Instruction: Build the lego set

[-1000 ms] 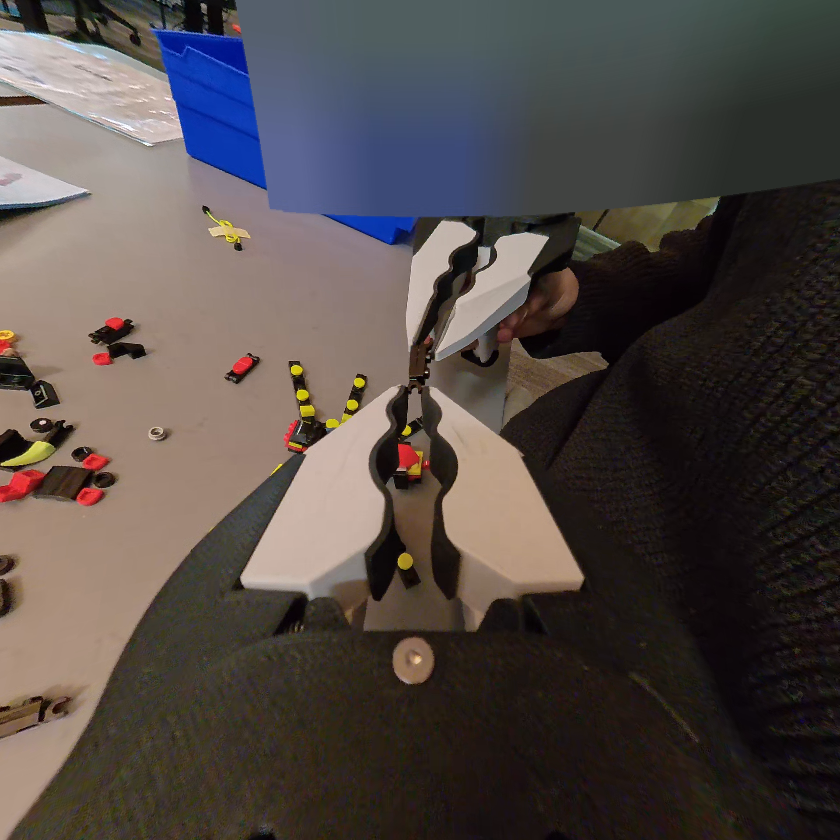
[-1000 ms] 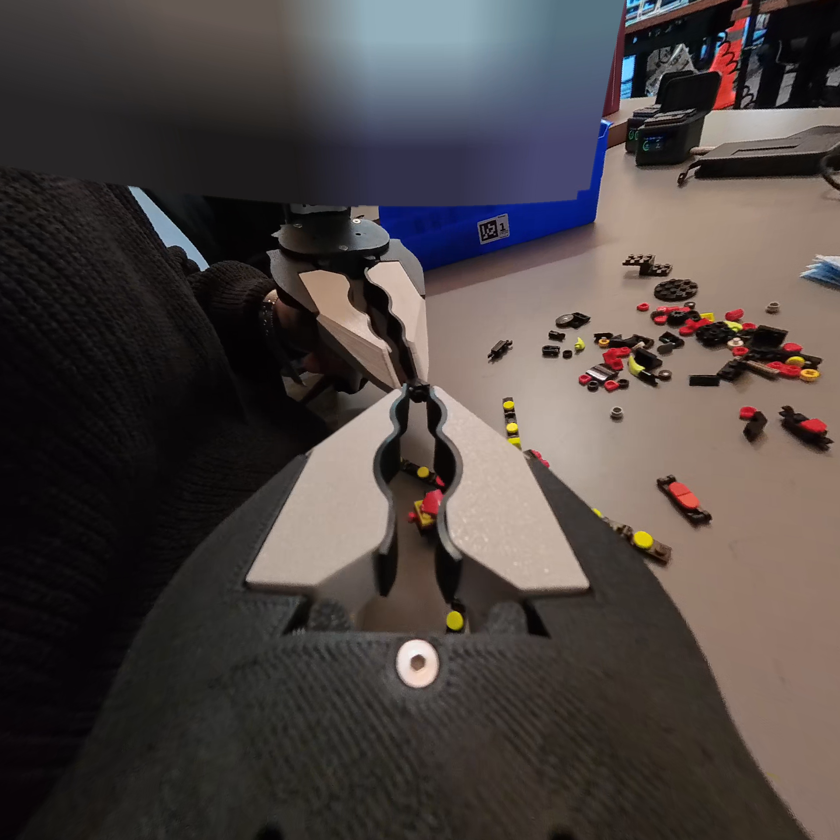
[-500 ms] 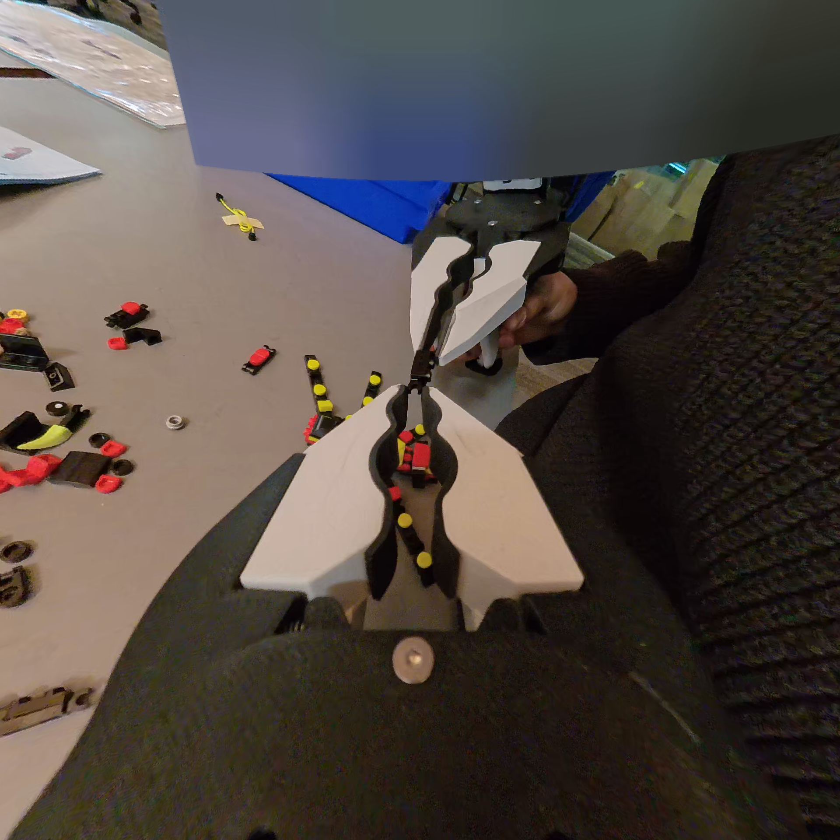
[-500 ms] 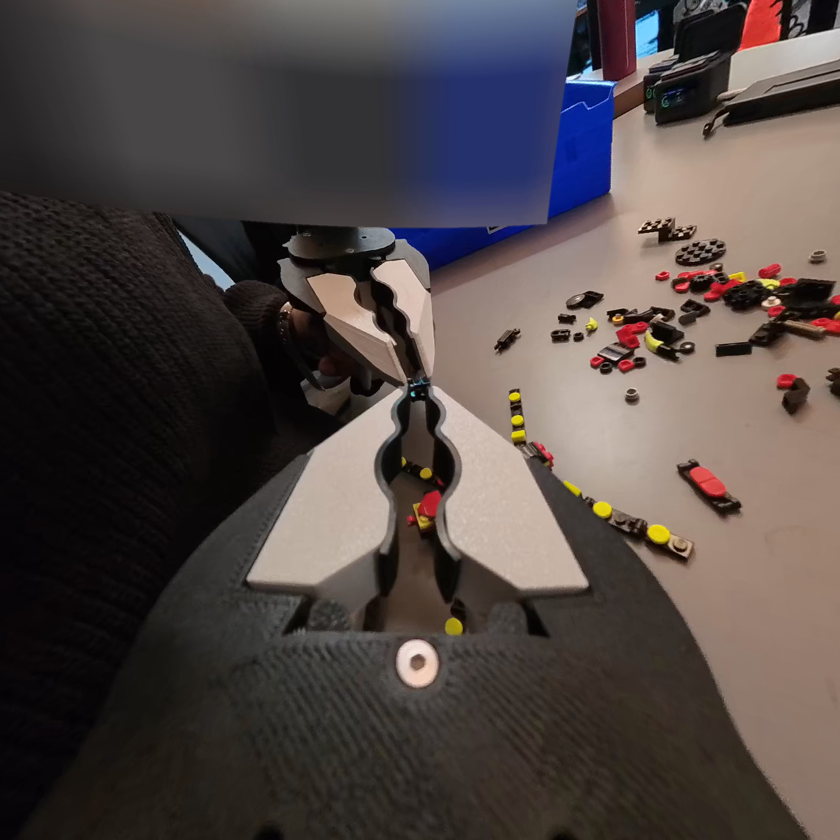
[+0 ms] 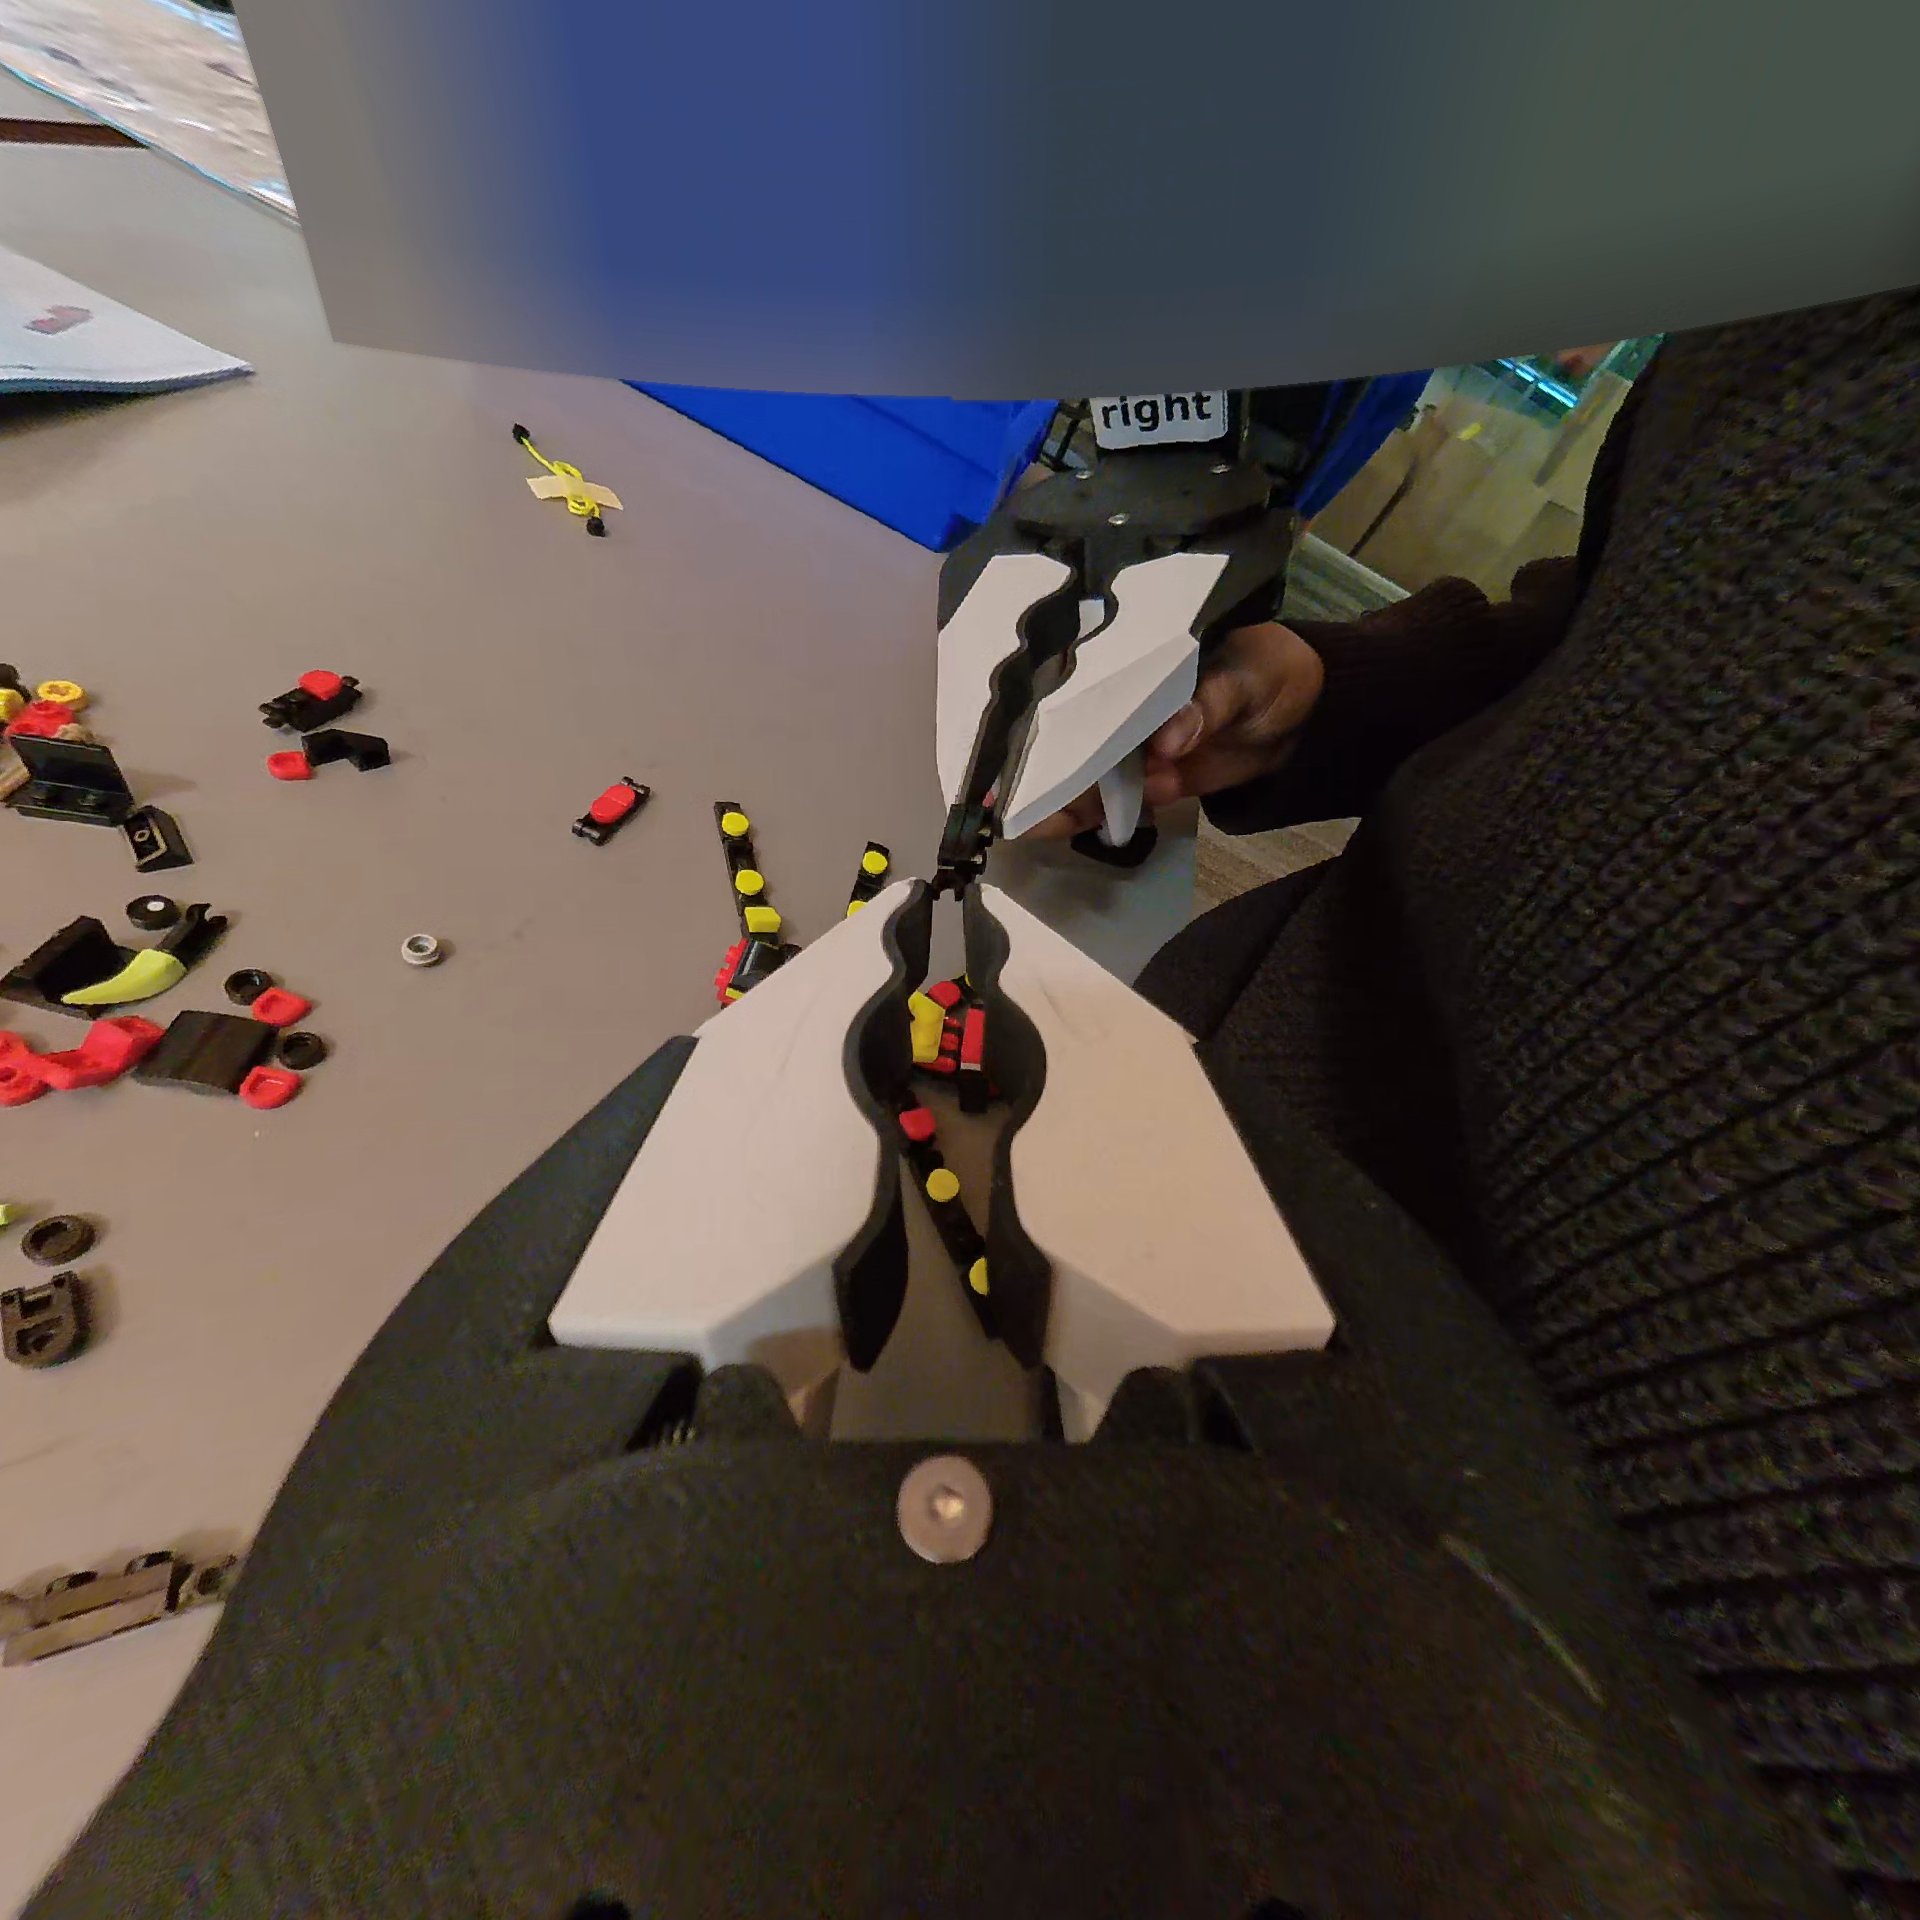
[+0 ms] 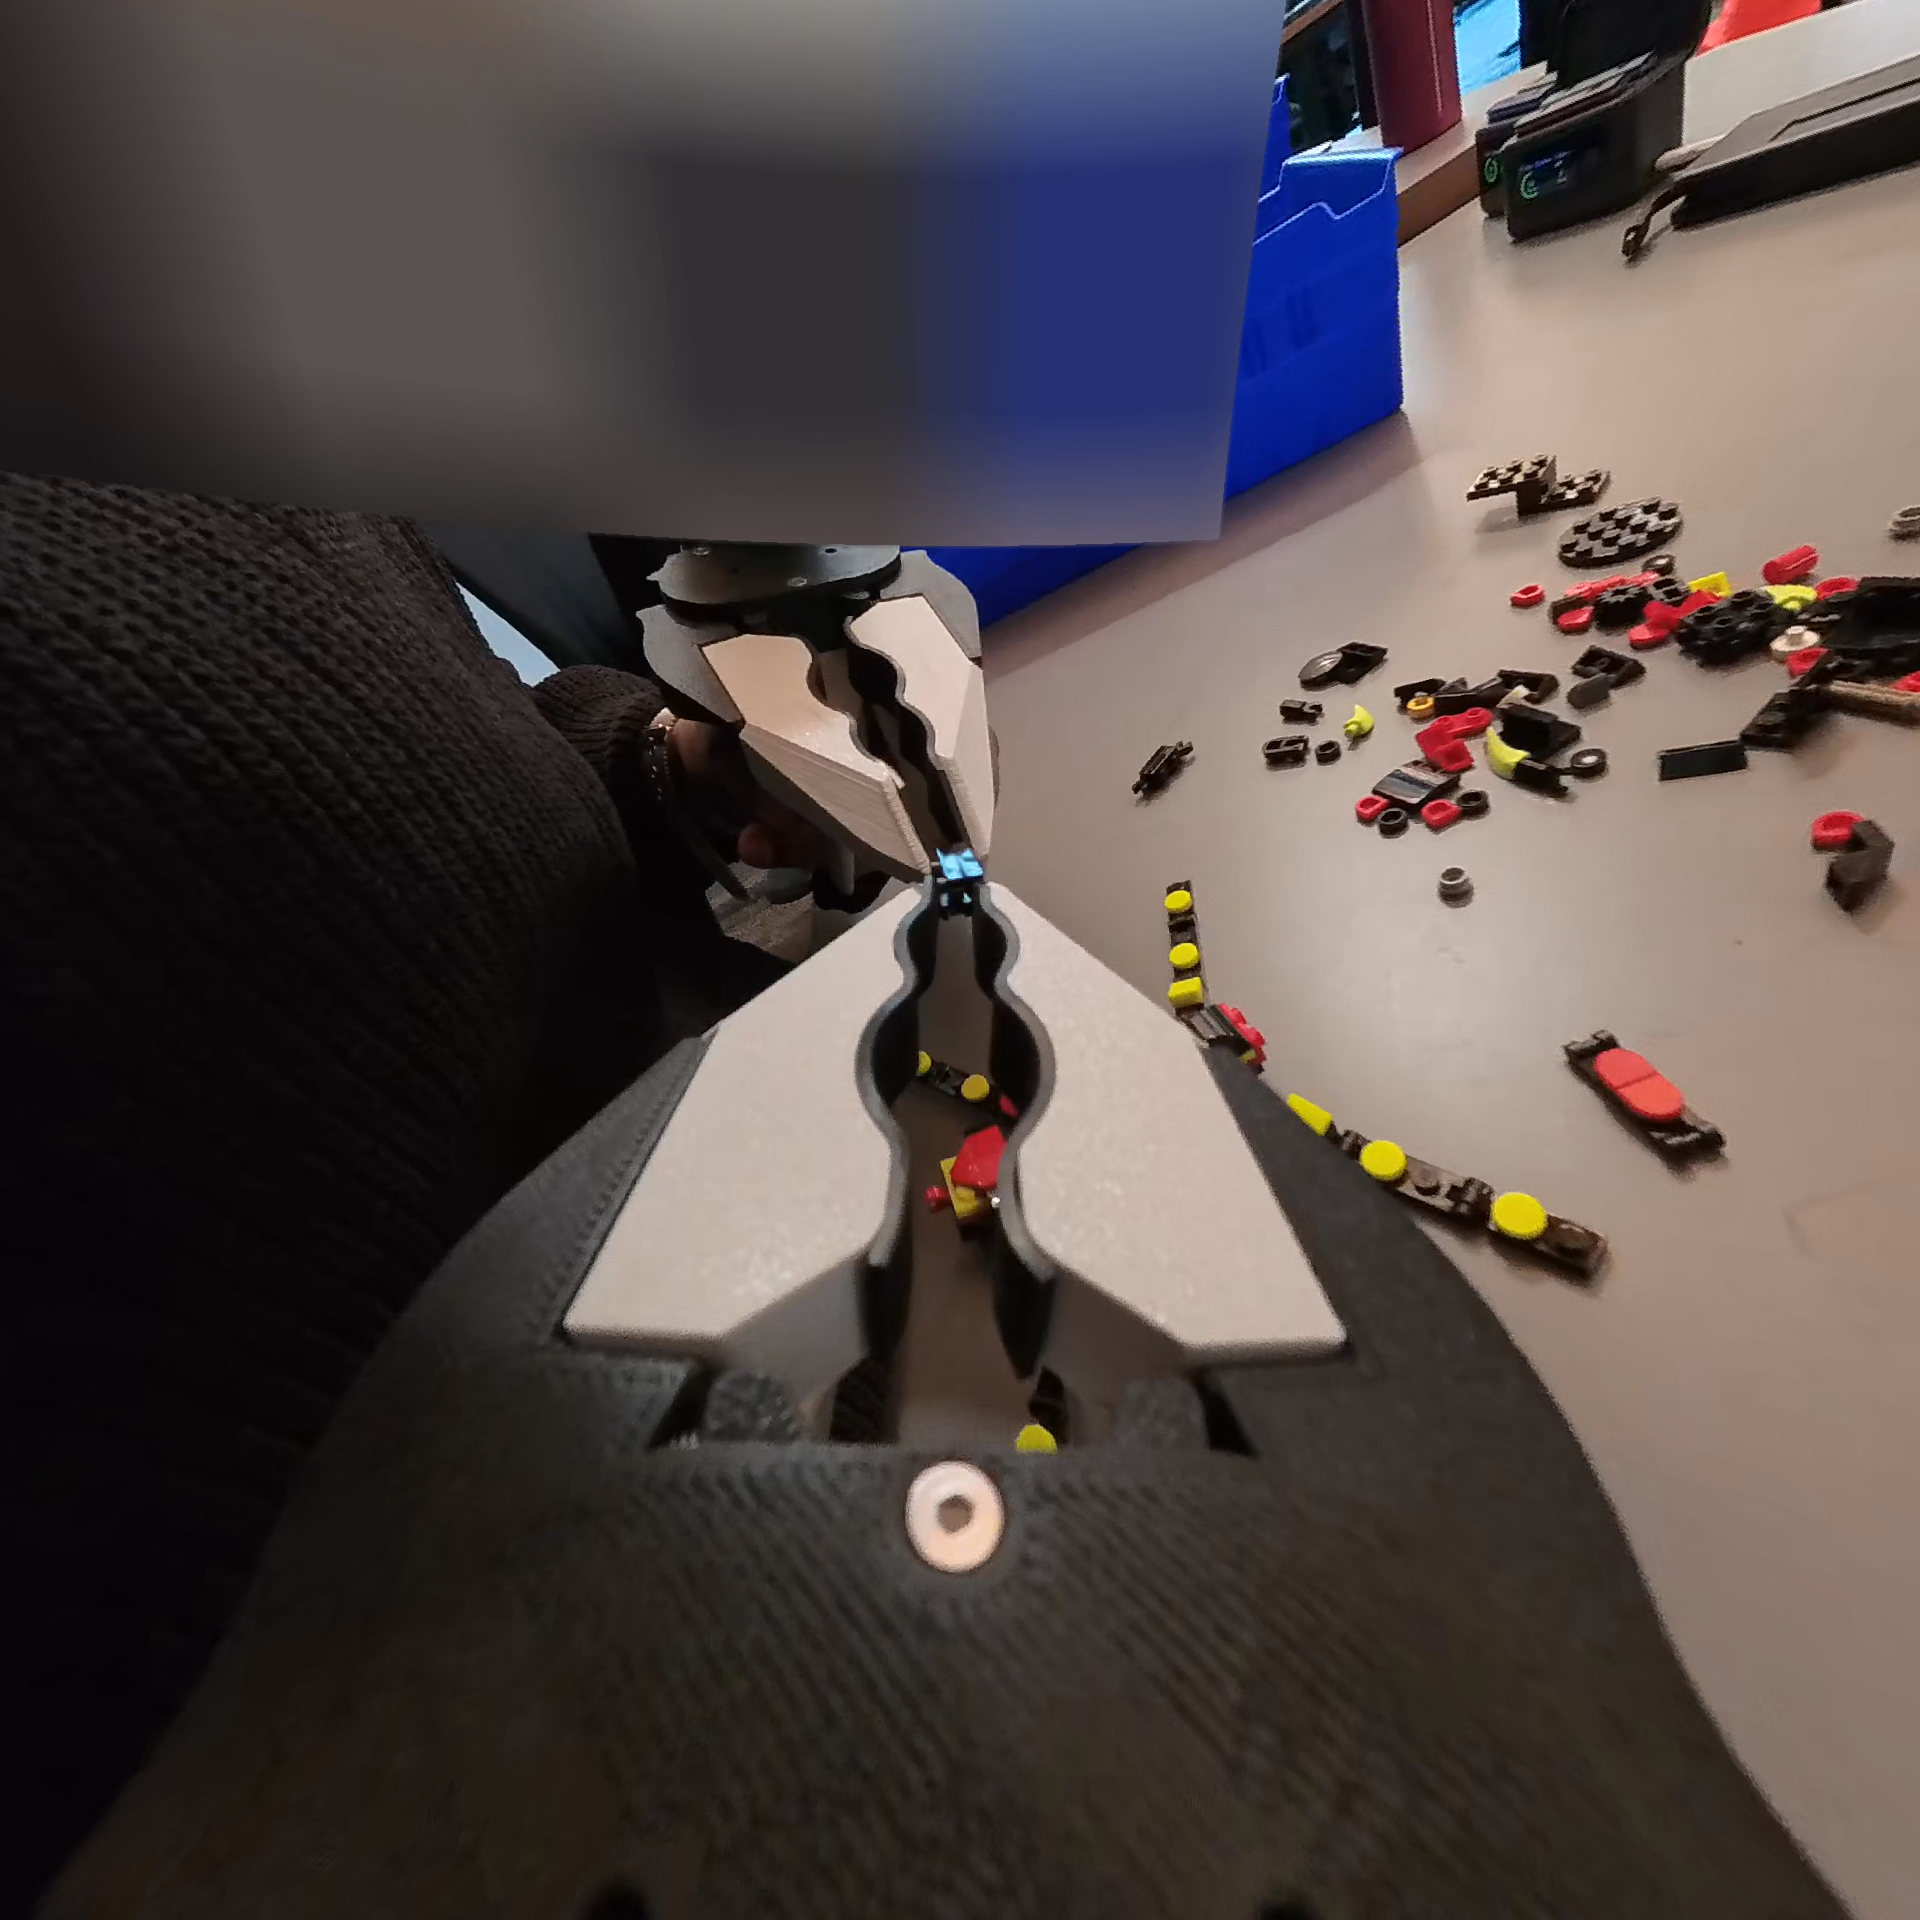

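Far left on the grey table: a scatter of loose pieces, black, red and yellow, some flat, some curved, all lying apart from one another. Further in, near the table's edge: black strips with yellow studs, fanned out from a red-and-black core, seen partly through the gap in the near tool.

Centre, raised above the table: the left gripper, closed at the tips on the lower end of a small black link piece. Meeting it tip to tip from above: the right gripper, likewise closed on the upper end of the same piece. Same pairing in the right wrist view, with the right gripper near, the left gripper beyond, and the small black link piece pinched between them. Whether one part or two being pressed together: too small to tell.

Probably very light, rigid, smooth plastic; apt to slip or twist out under a sideways load, and thin at the clip ends, so liable to snap apart if bent. Best held on its flat side faces, close to the joint, squarely, with pressure along the axis.

Right: a dark knitted sleeve, and behind, a blue bin.
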Demonstrator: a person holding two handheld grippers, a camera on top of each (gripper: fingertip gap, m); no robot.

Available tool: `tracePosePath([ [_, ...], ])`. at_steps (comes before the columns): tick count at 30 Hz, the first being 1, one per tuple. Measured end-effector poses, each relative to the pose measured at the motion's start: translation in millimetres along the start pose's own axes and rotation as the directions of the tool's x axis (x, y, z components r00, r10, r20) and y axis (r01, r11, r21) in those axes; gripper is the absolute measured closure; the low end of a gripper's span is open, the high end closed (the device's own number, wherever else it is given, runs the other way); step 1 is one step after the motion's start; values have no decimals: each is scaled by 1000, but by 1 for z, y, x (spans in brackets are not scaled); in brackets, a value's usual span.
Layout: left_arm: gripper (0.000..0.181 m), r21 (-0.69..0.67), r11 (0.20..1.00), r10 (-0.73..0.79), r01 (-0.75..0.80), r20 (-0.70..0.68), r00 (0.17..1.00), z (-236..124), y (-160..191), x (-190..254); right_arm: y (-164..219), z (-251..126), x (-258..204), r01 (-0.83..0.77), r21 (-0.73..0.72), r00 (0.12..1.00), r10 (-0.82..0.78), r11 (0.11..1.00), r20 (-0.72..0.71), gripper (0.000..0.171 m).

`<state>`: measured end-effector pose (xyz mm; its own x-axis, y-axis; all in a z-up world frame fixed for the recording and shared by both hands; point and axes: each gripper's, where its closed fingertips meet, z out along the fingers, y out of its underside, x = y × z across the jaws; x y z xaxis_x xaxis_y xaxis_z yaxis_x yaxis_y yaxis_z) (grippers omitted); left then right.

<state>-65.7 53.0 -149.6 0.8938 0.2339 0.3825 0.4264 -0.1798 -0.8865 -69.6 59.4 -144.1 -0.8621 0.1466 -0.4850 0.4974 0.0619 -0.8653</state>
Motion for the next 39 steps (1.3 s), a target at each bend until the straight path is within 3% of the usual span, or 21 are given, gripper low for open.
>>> tracePosePath([
  [39,176,-35,999,9,-8,13,1000,1,6,0,2,0,-1,-26,-12,1000,26,1000,4,167],
])
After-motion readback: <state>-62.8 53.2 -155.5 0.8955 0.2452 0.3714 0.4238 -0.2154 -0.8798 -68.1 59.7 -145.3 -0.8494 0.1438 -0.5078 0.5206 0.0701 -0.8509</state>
